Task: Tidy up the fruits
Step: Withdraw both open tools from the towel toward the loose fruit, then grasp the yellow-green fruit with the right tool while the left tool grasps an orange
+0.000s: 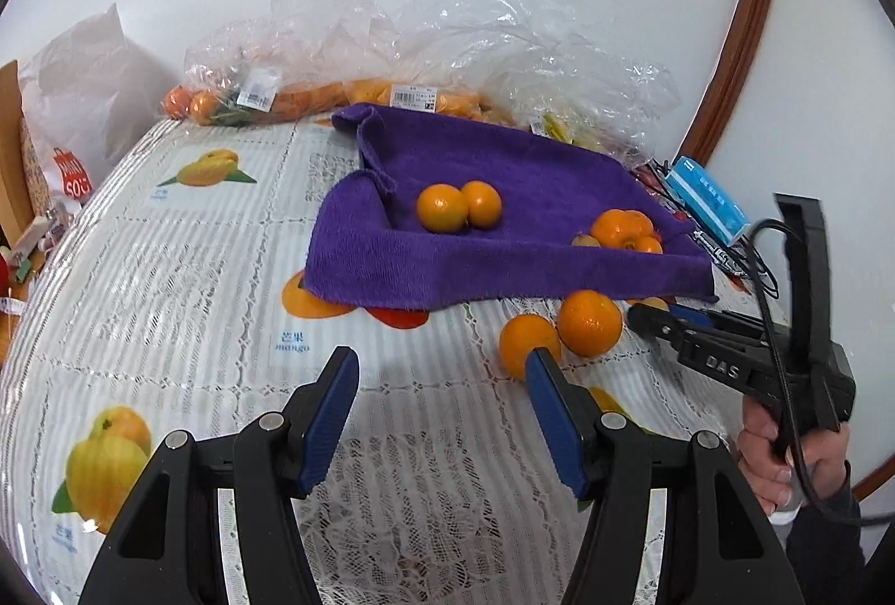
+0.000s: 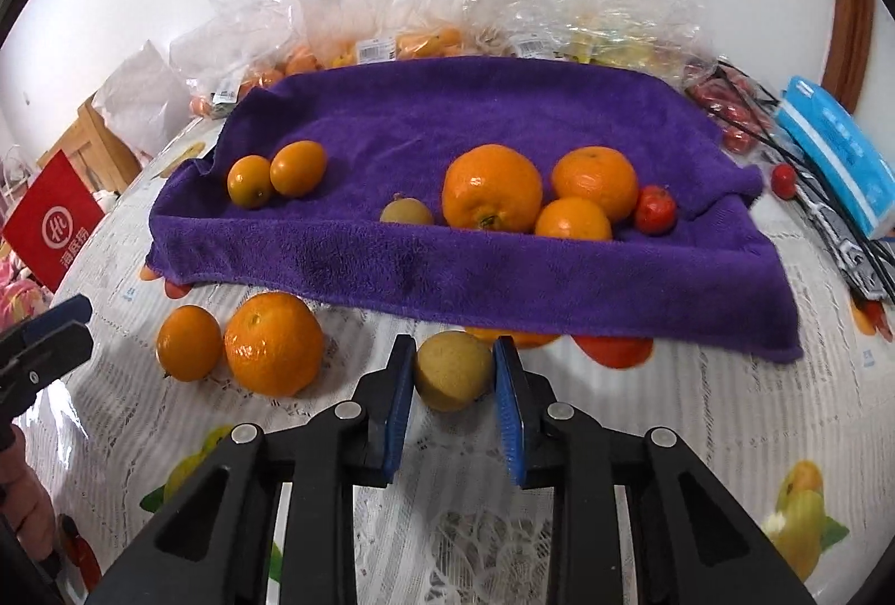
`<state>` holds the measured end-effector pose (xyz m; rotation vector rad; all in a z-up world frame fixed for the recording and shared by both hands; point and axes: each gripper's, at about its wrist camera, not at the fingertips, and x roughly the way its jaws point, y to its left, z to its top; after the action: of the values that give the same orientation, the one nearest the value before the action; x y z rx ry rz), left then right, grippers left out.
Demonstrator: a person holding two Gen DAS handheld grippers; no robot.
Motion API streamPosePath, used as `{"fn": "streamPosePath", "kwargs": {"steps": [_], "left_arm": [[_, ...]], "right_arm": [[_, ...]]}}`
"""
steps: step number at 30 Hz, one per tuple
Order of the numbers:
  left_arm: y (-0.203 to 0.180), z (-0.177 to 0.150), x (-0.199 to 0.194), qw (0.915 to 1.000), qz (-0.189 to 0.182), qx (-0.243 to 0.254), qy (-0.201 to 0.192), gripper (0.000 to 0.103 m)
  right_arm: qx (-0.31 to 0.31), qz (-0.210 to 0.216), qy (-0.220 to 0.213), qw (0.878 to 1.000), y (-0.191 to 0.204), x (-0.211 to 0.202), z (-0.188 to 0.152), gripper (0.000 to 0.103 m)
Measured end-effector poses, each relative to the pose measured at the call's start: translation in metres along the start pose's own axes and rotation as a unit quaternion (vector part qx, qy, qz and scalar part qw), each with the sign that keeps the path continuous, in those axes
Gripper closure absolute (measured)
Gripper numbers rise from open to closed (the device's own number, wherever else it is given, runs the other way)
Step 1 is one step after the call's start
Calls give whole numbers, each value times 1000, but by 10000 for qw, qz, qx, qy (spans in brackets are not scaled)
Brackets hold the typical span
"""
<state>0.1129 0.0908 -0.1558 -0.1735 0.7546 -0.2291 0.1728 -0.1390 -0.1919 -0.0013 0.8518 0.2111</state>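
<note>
Both views look forward and downward along their own tongs, low over the surface [image 1: 184, 269], toward the white wall behind it. The left wrist view sits further left and a little further back, with the purple towel [image 1: 492, 225] right of centre and the right tongs [image 1: 651, 314] entering from its right edge. The right wrist view is nearer, facing the purple towel [image 2: 447, 264] squarely; the left tongs [image 2: 47, 328] show at its left edge. Both views share the towel, the oranges before it and the plastic bags behind.
</note>
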Motion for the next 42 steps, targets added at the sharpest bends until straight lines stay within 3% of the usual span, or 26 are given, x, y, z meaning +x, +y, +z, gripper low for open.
{"fn": "streamPosePath", "kwargs": {"steps": [8, 16, 23, 25, 27, 30, 35, 42], "left_arm": [[-6, -2, 8, 9999, 33, -42, 150, 43], [-38, 2, 26, 9996, -23, 135, 237, 43], [-51, 8, 51, 9986, 149, 63, 495, 44], [-54, 10, 57, 9979, 304, 94, 555, 48], [-56, 11, 62, 9974, 364, 89, 609, 59], [-62, 12, 66, 9964, 529, 243, 613, 72], [-57, 14, 63, 9970, 418, 147, 629, 72], [-44, 35, 47, 9987, 371, -62, 347, 72]], "right_arm": [[10, 24, -416, 9991, -4, -42, -22, 75], [313, -324, -492, 9978, -52, -74, -41, 75], [620, -512, -598, 9950, -88, -90, -56, 75], [660, -563, -606, 9944, -95, -91, -59, 75], [704, -607, -609, 9938, -101, -91, -61, 75], [755, -621, -638, 9932, -107, -91, -61, 75], [759, -565, -764, 9926, -109, -89, -51, 75], [525, -467, -1021, 9923, -100, -84, -19, 75]]}}
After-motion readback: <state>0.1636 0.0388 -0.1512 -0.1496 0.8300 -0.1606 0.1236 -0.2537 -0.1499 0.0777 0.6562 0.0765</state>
